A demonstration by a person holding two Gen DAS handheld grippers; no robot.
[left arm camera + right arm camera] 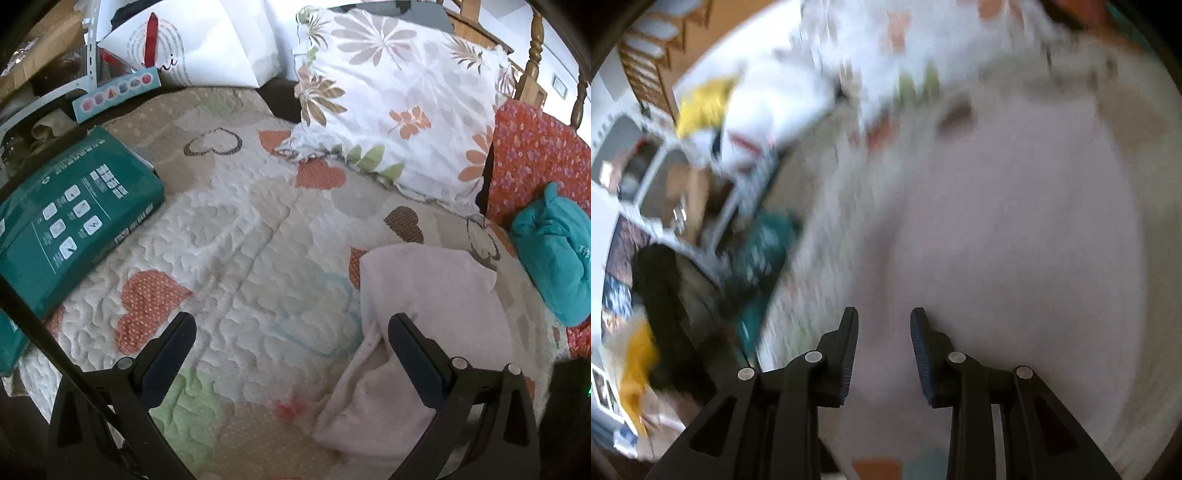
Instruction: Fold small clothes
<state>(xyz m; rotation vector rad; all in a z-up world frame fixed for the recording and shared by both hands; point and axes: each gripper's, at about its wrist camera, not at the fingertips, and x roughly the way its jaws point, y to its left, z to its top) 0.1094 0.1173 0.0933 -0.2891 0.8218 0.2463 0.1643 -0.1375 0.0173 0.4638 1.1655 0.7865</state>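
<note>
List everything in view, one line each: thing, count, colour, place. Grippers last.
pale pink garment: 1, pale pink, on the quilt, near right
teal garment: 1, teal, bundled at the right edge
quilt: 1, white with hearts, covering the bed
floral pillow: 1, white with leaves, at the back
red floral cushion: 1, red, behind the teal garment
teal package: 1, teal, left on the quilt
white bag: 1, white, back left
left gripper: 1, black, open above the quilt
right gripper: 1, black, open over the pink garment; view blurred

Left gripper (291, 332) held low with jaws spread wide, right gripper (884, 325) angled downward, jaws parted narrowly, nothing clasped.
</note>
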